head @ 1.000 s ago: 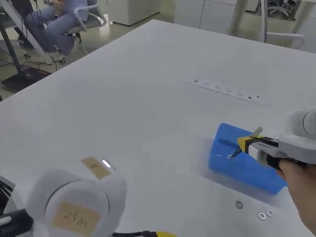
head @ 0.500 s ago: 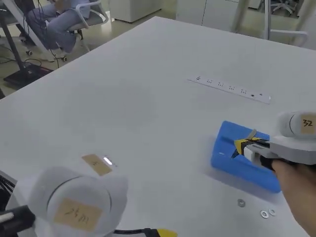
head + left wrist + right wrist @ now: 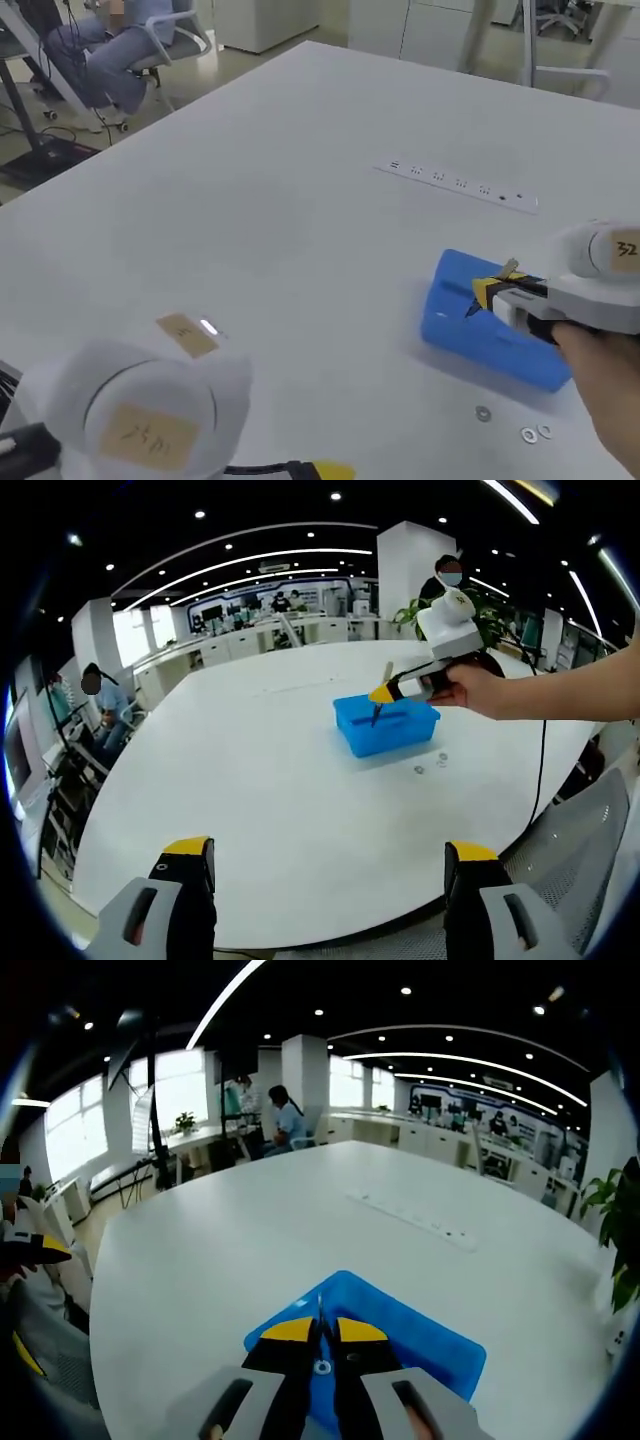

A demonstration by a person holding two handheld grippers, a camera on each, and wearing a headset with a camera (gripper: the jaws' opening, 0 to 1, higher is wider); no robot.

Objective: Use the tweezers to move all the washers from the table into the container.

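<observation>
One white table point(image 3: 300, 200) holds one blue rectangular plastic container point(image 3: 490, 345). Three small silver metal washers point(image 3: 483, 413) lie on the tabletop just beside the container, on its side nearer the viewer: one alone, and two close together as a pair. One long white power strip point(image 3: 460, 184) lies beyond the container. One tan paper label point(image 3: 186, 335) lies well apart from the container, to its left in the head view. There are two handheld grippers. The right gripper point(image 3: 322, 1335) clamps one pair of thin metal tweezers point(image 3: 320, 1310) over the container. The left gripper point(image 3: 327, 848), far from the container, has its two yellow-tipped jaws spread wide.
</observation>
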